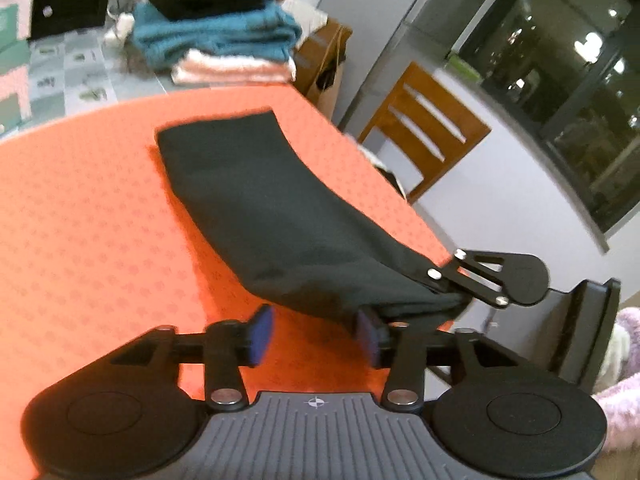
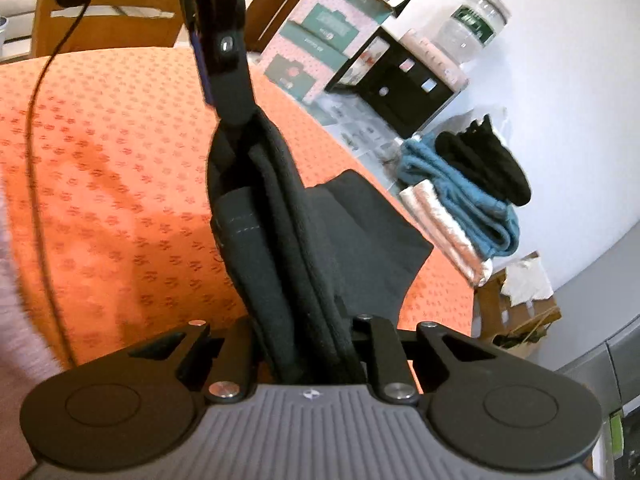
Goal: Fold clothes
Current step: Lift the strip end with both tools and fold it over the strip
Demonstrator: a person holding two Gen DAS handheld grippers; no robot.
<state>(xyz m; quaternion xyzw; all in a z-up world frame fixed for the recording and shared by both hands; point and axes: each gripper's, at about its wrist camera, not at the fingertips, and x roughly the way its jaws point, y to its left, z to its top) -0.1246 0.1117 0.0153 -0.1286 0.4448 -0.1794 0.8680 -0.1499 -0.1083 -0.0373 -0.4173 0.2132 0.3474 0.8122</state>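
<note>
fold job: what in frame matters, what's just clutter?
In play: dark garment, right gripper clamped on its end, left gripper open beside it, orange tablecloth.
Clutter: folded stack, wooden chair, boxes, water bottle.

Both views are brightly lit from indoor light, the orange desk [image 1: 100, 220] glowing saturated, while the dark window [image 1: 560, 80] shows small glaring lamp reflections. Motion blur softens everything, and fisheye bending curves the edges. A soft shadow crosses the desk in the right wrist view.

Bare orange tablecloth [image 1: 88, 216] left of the dark garment [image 1: 256, 200]; folded clothes stack [image 1: 224, 40] crowding the far edge.
</note>
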